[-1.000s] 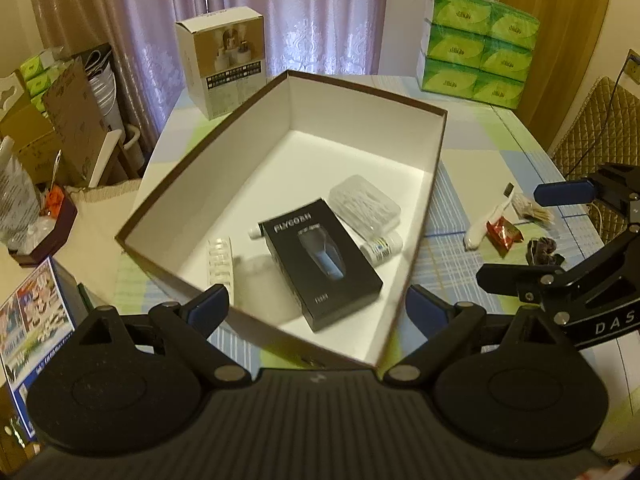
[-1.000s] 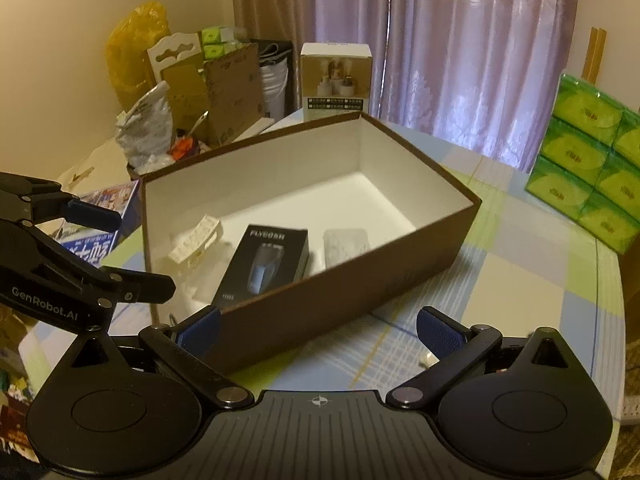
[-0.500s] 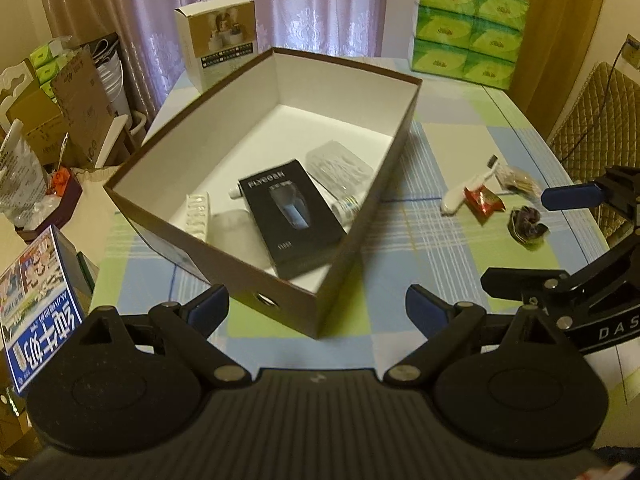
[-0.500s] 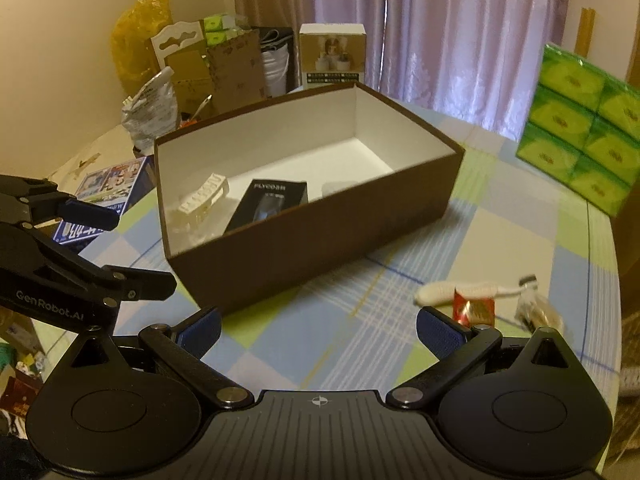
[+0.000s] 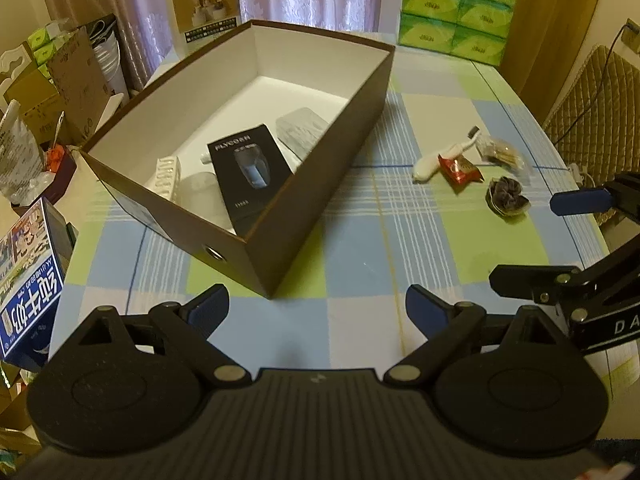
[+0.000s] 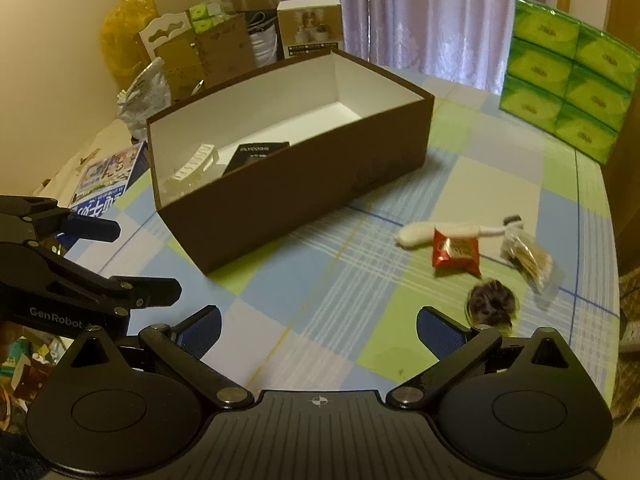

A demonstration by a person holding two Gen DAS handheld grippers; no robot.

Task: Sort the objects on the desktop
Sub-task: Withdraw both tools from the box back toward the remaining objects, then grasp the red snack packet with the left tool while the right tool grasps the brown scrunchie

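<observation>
Checked table [image 5: 360, 240]: brown box [image 5: 320, 184] beside scattered snacks [image 6: 456, 252]; both grippers gape, empty.

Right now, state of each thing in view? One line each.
left gripper: open, empty
right gripper: open, empty
brown box: lidless, upright
black carton: flat in box
white toothbrush: lying on table, outside box
red packet: sealed, on table beside toothbrush
dark scrunchie: loose on table

Left hand-held gripper [image 5: 316, 306]: matte black, ribbed body, 2 round discs, silver pivot screws, blue pads [image 5: 210, 308]. Right hand-held gripper [image 6: 318, 326] alike.
</observation>
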